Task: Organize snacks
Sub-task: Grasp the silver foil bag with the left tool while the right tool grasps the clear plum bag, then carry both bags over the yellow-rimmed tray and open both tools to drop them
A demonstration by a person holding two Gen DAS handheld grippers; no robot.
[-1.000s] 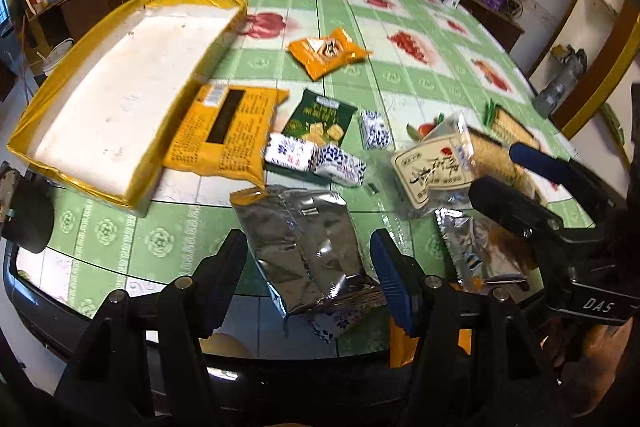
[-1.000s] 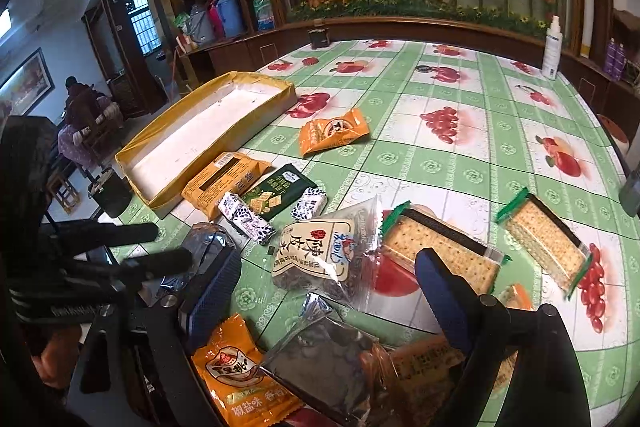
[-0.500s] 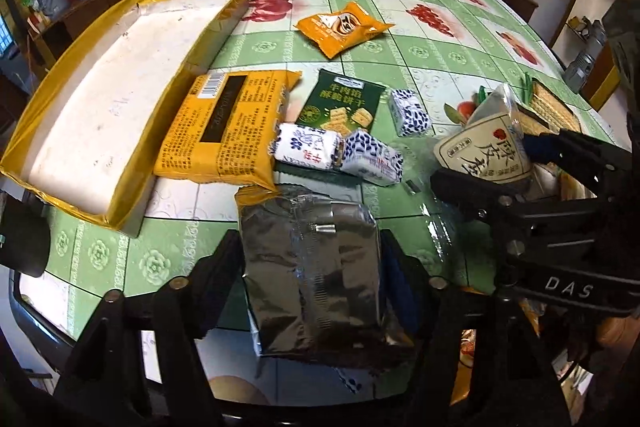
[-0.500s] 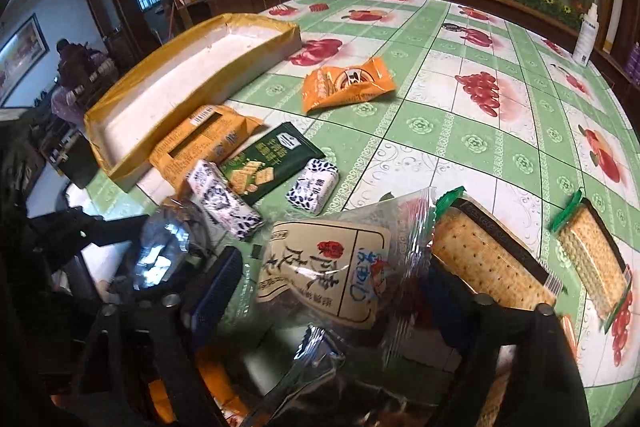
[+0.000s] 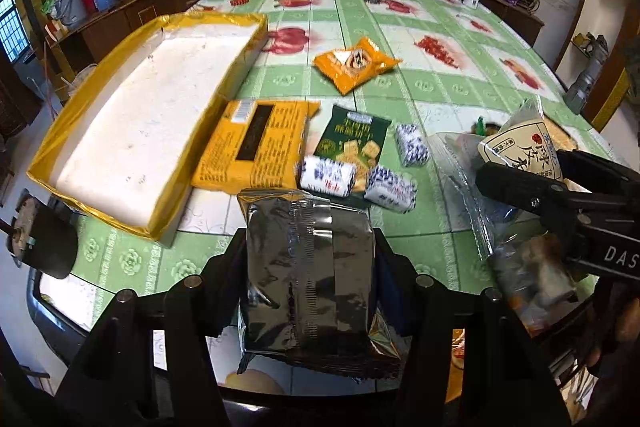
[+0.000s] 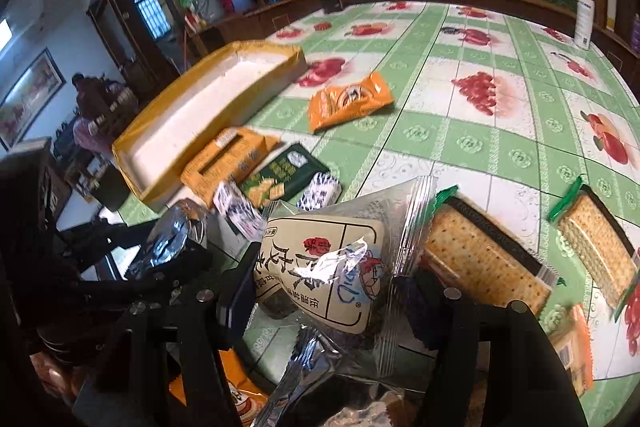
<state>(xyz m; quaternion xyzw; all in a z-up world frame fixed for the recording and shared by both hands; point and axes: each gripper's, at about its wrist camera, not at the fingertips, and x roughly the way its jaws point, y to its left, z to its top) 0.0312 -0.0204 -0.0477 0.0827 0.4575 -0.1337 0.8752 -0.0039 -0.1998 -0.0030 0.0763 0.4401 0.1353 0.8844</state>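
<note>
Left gripper (image 5: 310, 259) closing around a silver foil packet (image 5: 310, 267), fingers on both sides of it and seemingly pressing its edges, packet at the near edge of the tabletop (image 5: 420, 83) with its far end by the yellow packet (image 5: 256, 147). Right gripper (image 6: 324, 291) closing on a clear bag with a cream label (image 6: 328, 267), bag wedged between the two fingers, its top corner tilted up toward the far side. Seen from the left wrist, same clear bag (image 5: 516, 147) at the right, between dark fingers. Yellow-rimmed white tray (image 5: 144, 131) lying left on the tabletop, nothing inside it. Beside the tray, the yellow packet, then a dark green cracker packet (image 5: 352, 135), with three small blue-and-white wrapped sweets (image 5: 328, 173) touching or just beside the green one. Orange snack bag (image 5: 354, 63) farther out, well apart from the rest. Right of the clear bag, two cracker packs with green ends (image 6: 484, 259), the nearer one just beside the bag. White bottle (image 6: 584, 15) upright at the far edge
</note>
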